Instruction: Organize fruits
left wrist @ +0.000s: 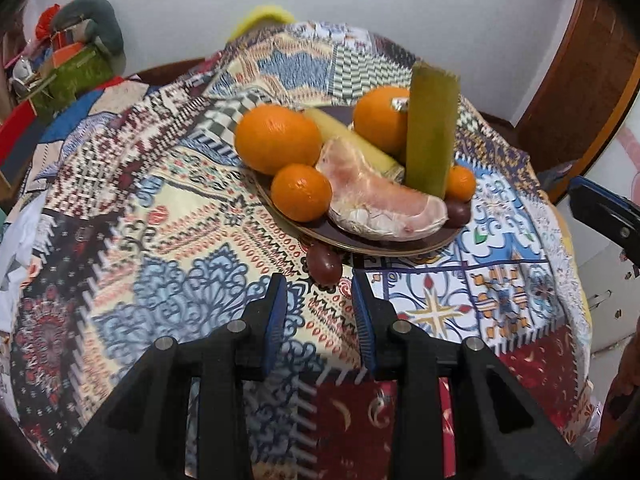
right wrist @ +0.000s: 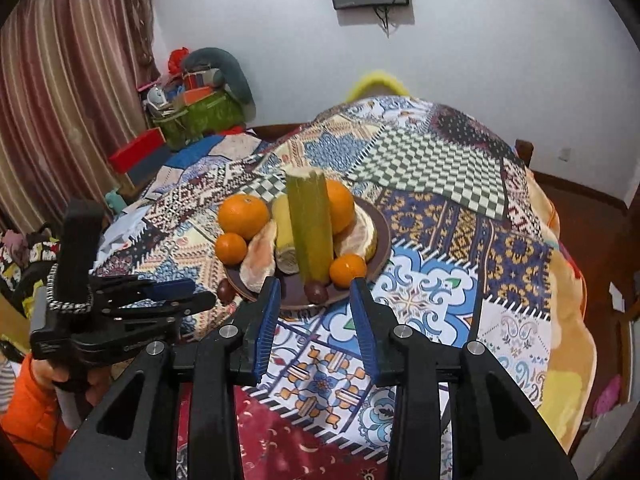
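We look down at a table under a patchwork cloth (right wrist: 440,240), with a brown plate (right wrist: 382,236) of fruit near its middle. From the right wrist view, far left, an orange sleeve (right wrist: 28,400) and a hand (right wrist: 68,380) carry our left gripper (right wrist: 200,294); its fingers stand a little apart with nothing between them, aimed toward a dark plum (right wrist: 225,291) lying on the cloth just off the plate's left edge. In the left wrist view that plum (left wrist: 324,265) sits just ahead of the left fingertips, apart from them. On the plate, left to right: a large orange (right wrist: 243,216) with a small tangerine (right wrist: 231,249) below it, a peeled pomelo wedge (right wrist: 260,258), a pale yellow cane piece (right wrist: 286,240), an upright green cane piece (right wrist: 310,226), a second orange (right wrist: 340,206) behind it, another pomelo piece (right wrist: 362,238), and a tangerine (right wrist: 347,270) at the front. A second plum (right wrist: 316,292) rests on the plate's near rim. Our right gripper (right wrist: 314,308) hangs over the near edge of the plate, fingers released, gripping nothing.
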Motion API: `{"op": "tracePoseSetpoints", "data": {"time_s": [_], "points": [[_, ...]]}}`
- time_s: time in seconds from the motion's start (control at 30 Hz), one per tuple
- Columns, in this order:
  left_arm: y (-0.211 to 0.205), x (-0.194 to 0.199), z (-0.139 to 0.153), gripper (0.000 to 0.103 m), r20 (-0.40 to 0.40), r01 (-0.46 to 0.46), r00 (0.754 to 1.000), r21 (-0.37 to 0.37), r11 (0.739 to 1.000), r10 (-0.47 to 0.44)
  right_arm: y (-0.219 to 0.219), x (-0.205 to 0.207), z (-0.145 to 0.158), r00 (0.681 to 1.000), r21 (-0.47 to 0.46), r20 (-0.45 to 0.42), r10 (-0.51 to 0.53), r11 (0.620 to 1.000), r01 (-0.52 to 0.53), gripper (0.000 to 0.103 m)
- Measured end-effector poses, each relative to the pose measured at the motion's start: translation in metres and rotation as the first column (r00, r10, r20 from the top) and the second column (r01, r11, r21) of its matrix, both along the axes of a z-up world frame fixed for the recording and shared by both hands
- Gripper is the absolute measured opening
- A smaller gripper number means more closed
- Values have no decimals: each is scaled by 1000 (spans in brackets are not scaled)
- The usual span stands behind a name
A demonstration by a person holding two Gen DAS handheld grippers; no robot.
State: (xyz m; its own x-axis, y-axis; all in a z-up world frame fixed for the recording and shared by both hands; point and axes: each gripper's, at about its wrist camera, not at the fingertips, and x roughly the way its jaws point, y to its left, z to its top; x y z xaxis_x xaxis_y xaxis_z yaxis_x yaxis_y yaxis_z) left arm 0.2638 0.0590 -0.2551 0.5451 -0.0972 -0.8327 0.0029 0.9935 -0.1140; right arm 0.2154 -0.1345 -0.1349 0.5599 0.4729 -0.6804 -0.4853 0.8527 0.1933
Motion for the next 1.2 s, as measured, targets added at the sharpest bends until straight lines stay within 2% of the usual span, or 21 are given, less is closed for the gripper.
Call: {"op": "tracePoseSetpoints", "data": {"time_s": [0.1,0.2,0.23,0.4,0.67,0.97,1.2], "points": [[-3,8,-9,32,-15,10,1000,-1,1000,-10,-3,3,-6,1000,-5,-12,-7,1000,7,33],[-6,13,-13,24,-17,11,1000,22,1000,-11,-4,6,-11,1000,-8,-23,-11,1000,11,33],[-6,14,-14,19,-15,7,1000,26,1000,-7,-4,6,-13,1000,-8,-28,-12,1000,12,33],[-2,9,-8,19,8,-9,1000,30,999,9,-1,7,-17,999,-8,-39,-6,1000,5,33],[-6,11,20,19,88,0,996,5,1000,0,2,9,-18,999,-1,-43,0,1000,0,33],[-14,28,6,19,53,11,999,-12,1000,-11,2,8,-13,1000,13,-27,10,1000,-10,33],[-17,25,9,20,51,27,998,5,1000,-28,3,6,-9,1000,24,-15,11,1000,-10,33]]}}
